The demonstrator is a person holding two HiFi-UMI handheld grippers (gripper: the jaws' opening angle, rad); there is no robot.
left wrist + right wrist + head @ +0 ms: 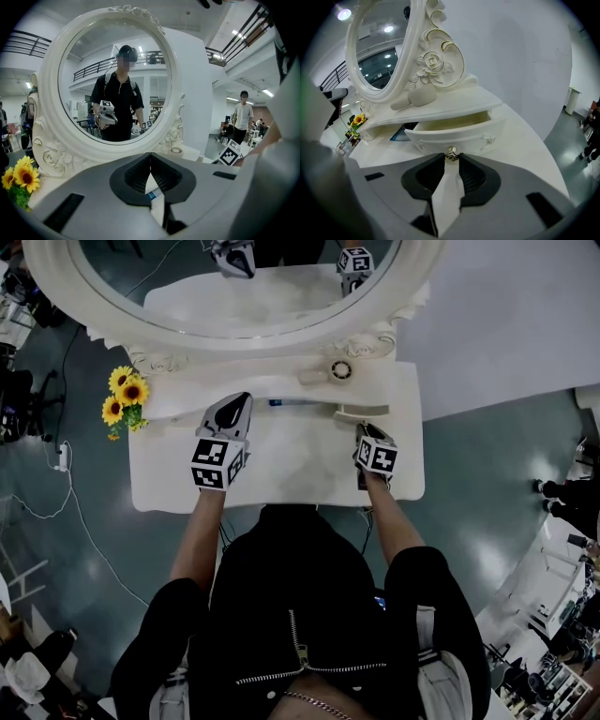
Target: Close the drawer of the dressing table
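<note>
Two grippers: right gripper (451, 159) pinches drawer knob (451, 153); left gripper (150, 157) jaws together.

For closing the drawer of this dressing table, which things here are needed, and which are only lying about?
Needed: drawer, knob, right tongs gripping it.
Lying about: sunflowers, blue item, small round roll, left tongs (shut, empty).

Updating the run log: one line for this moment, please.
drawer: open | right gripper: on knob | left gripper: shut, empty
</note>
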